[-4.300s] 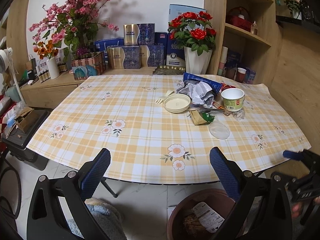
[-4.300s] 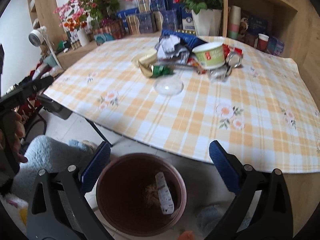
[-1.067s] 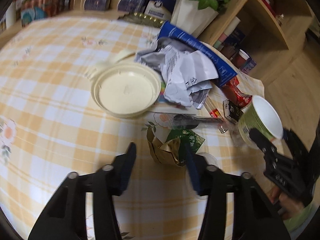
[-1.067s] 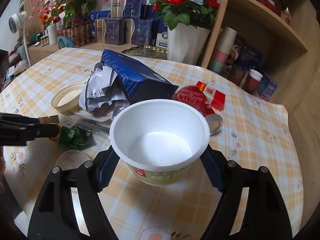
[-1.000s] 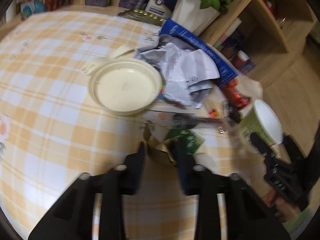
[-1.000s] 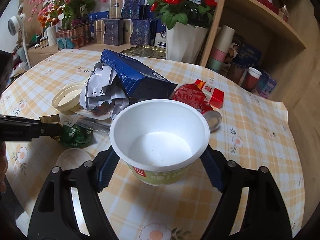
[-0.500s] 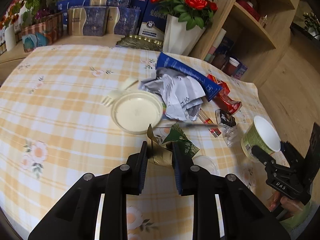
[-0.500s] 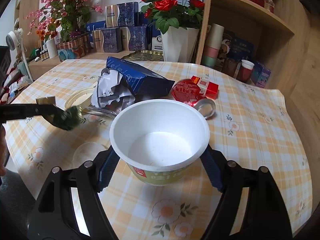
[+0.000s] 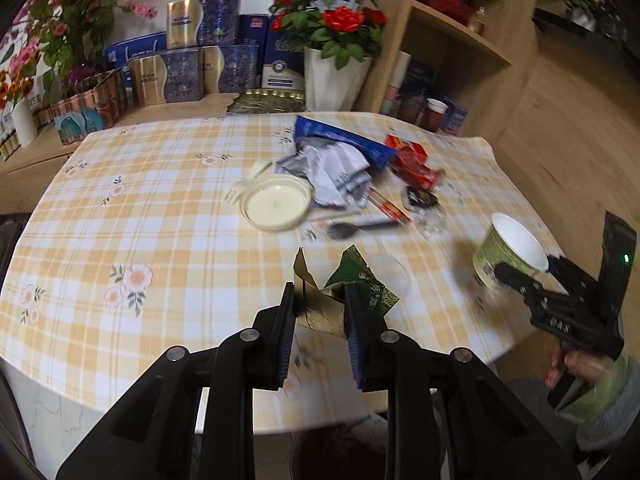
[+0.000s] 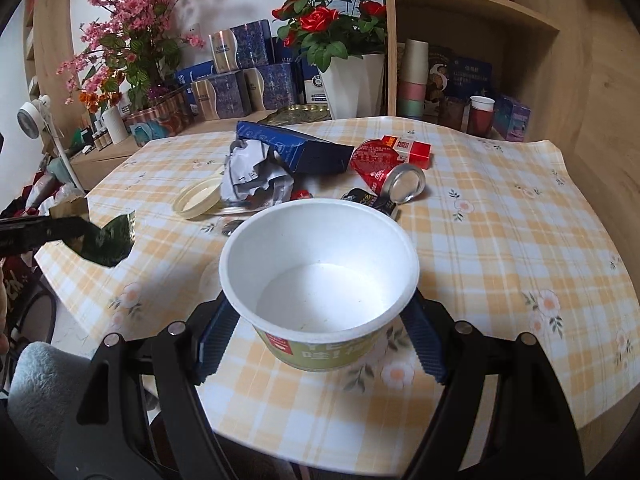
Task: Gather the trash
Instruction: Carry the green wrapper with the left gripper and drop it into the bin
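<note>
My left gripper (image 9: 319, 300) is shut on a crumpled green and gold wrapper (image 9: 348, 292) and holds it above the table's near edge; the wrapper also shows in the right wrist view (image 10: 105, 240). My right gripper (image 10: 316, 320) is shut on an empty green paper bowl (image 10: 320, 276), held above the checked tablecloth (image 10: 500, 240); the bowl also shows in the left wrist view (image 9: 508, 252). More trash lies on the table: a cream lid (image 9: 277, 207), crumpled paper (image 9: 332, 172), a blue carton (image 10: 296, 150), red packets (image 10: 404, 150), a black spoon (image 9: 356, 229), a clear lid (image 9: 390, 272).
A brown bin (image 9: 340, 452) stands on the floor below the table's near edge. A white pot of red roses (image 10: 352, 80), blue and gold boxes (image 10: 240, 76) and pink flowers (image 10: 132, 24) stand behind the table. Wooden shelves (image 10: 480, 12) are at the right.
Both grippers have pulled back and up from the trash pile toward the table's near edge, the left one carrying the wrapper and the right one carrying the bowl.
</note>
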`<state>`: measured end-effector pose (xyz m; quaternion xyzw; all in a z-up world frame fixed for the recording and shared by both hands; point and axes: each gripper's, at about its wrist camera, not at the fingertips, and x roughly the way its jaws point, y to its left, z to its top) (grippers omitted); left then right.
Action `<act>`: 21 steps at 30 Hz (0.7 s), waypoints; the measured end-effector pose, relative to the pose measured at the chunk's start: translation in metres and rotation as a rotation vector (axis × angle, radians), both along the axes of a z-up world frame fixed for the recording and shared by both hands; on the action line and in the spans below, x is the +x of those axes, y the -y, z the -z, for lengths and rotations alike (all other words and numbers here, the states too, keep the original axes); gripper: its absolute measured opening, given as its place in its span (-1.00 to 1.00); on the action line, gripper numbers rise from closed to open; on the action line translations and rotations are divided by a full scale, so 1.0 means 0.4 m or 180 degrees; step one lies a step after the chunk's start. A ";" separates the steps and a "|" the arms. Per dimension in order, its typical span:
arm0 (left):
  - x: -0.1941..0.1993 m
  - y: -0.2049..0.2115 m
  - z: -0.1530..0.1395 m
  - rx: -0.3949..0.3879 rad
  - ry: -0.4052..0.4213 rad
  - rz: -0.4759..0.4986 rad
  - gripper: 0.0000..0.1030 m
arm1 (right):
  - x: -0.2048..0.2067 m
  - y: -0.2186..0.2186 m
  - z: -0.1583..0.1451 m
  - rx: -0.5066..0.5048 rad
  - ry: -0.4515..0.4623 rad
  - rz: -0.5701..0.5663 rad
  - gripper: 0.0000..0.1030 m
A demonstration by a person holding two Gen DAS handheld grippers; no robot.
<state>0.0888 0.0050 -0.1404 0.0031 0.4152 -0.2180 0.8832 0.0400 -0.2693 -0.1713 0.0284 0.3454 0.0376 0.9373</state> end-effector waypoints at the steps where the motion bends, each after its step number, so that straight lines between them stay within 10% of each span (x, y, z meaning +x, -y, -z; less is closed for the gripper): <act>1: -0.017 0.002 0.000 0.0010 -0.0007 0.0037 -0.55 | -0.007 0.000 -0.002 0.0002 0.0001 -0.0002 0.48; 21: -0.252 0.079 0.113 0.0296 -0.0295 0.0656 -0.55 | -0.180 -0.021 -0.071 -0.0030 0.0089 -0.0057 0.48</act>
